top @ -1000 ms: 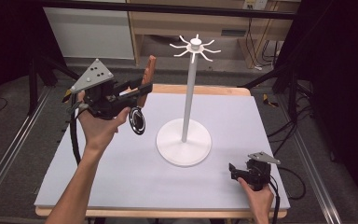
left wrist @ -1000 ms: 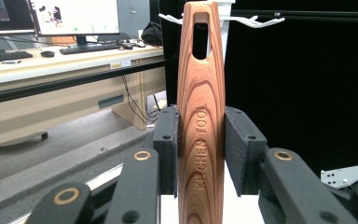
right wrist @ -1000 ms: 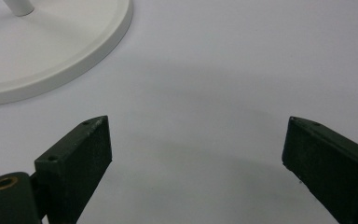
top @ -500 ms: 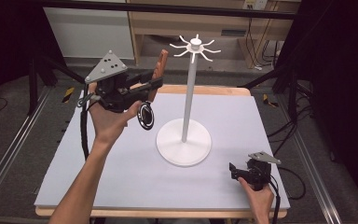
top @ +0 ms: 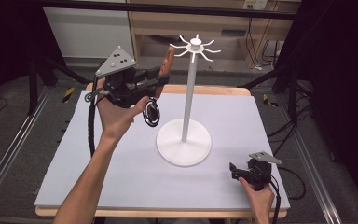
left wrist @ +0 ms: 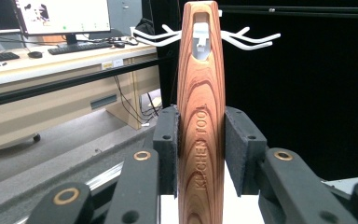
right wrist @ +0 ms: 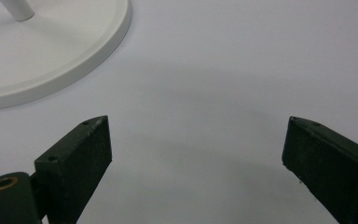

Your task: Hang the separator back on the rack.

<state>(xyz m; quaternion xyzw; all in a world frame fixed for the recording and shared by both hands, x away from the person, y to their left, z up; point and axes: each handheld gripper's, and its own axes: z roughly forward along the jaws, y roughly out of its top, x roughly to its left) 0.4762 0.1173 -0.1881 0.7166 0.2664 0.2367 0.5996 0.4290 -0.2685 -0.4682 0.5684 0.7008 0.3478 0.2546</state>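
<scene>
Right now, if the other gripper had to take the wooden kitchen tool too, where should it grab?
Probably the bare upper handle, just below the hanging slot. The wooden tool stands upright in the left gripper, whose pads clamp its middle, so that stretch above is free. Its flat, narrow faces suit a squeeze from the sides. The right gripper, open low over the table, would need to come up from the stand's side.

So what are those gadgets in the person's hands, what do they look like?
Each hand carries a black two-jaw gripper, the left gripper and the right gripper. Each has flat black pads, brass-ringed pivots, a grey three-cornered plate on top and a trailing black cable. Both forearms are bare, no sleeves.
</scene>
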